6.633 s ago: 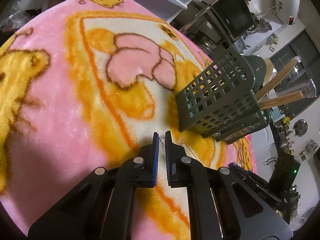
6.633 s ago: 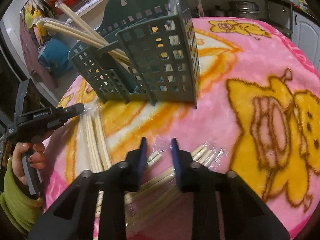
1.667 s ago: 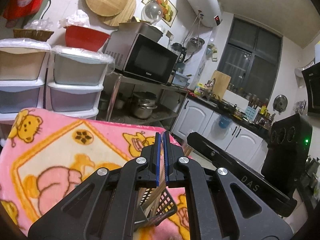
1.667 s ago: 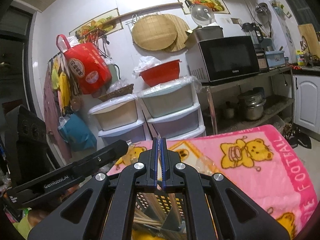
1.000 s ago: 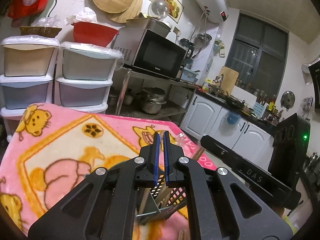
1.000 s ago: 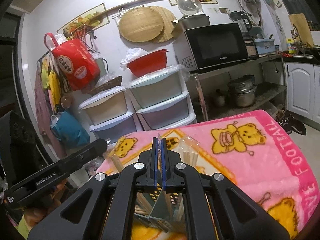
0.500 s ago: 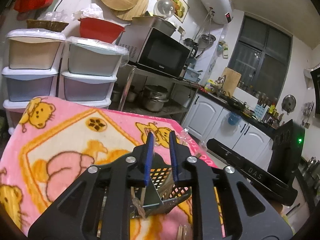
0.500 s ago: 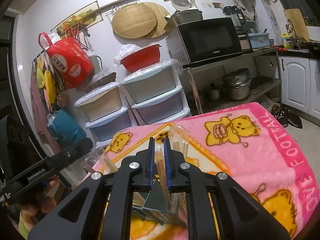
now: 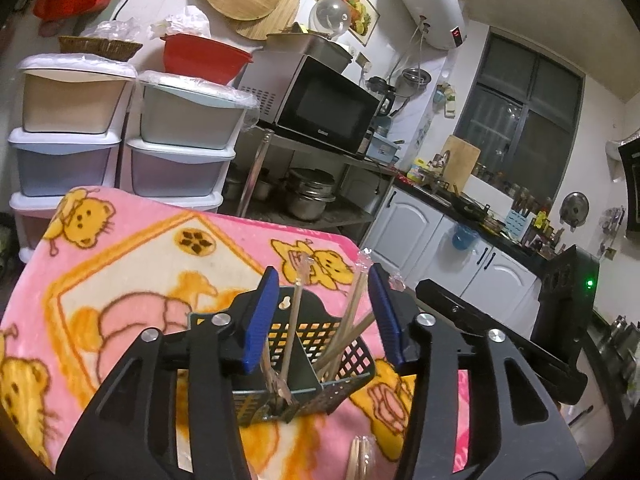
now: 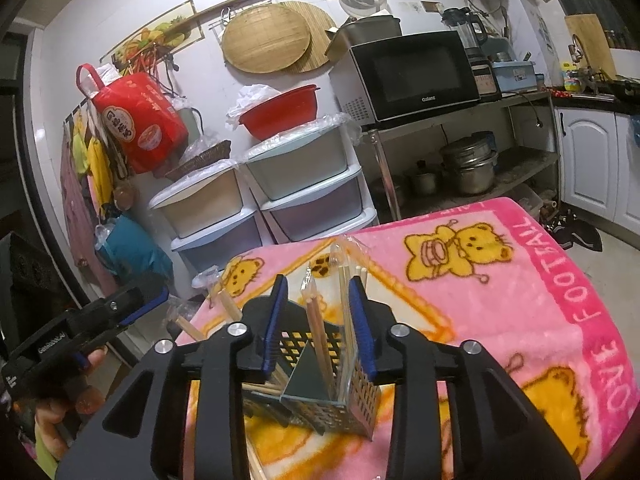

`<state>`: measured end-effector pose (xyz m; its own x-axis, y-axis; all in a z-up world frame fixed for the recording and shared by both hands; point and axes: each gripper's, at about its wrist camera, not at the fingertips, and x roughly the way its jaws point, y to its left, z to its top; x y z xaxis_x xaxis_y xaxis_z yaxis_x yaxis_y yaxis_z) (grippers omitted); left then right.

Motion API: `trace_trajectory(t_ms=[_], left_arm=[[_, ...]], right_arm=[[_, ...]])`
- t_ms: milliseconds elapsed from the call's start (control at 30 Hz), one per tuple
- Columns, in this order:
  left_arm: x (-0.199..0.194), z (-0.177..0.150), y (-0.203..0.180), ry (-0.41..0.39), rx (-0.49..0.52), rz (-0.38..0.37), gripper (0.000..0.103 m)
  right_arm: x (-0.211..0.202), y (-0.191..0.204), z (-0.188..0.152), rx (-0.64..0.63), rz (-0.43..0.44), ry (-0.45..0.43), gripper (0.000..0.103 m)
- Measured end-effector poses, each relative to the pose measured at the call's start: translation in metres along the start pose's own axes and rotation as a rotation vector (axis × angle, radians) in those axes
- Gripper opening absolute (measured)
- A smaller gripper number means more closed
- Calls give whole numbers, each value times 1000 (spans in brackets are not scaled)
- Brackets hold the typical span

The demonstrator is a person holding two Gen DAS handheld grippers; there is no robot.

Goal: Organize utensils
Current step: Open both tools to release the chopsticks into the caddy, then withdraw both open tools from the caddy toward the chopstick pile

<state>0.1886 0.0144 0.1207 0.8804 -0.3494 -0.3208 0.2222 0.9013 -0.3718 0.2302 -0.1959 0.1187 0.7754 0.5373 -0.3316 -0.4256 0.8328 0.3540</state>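
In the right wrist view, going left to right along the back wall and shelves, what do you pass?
red bag → round woven tray → red basin → microwave → stacked steel pots → white cabinet door

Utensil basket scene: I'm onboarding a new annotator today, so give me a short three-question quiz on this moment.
1. True or false: the left gripper is clamped on a chopstick.
2. Where do the wrapped chopsticks stand?
A. flat on the blanket
B. upright in the grey basket
C. in the microwave
3. Fill in: the basket sits on a pink ______ printed with bears.

Key
1. False. Its jaws have just been opening and now stand apart, with the chopsticks rising loose between them. The right gripper has done the same.
2. B
3. blanket
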Motion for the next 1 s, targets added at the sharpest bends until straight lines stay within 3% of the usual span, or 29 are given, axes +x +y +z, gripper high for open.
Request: trace_trajectory(t_ms=[567,800,1000], left_arm=[[-29,-8,-13,-16,9,-24,72],[-38,-12,-11,-12,-4,-24,92],[-47,-18,-7,-11,-17,-13,92]], right_arm=[[-25,7,-5,-17,-1,-3,57],[-33,13,-9,-32,-6,0,67],[-38,18,-12,-43,-7,2,73]])
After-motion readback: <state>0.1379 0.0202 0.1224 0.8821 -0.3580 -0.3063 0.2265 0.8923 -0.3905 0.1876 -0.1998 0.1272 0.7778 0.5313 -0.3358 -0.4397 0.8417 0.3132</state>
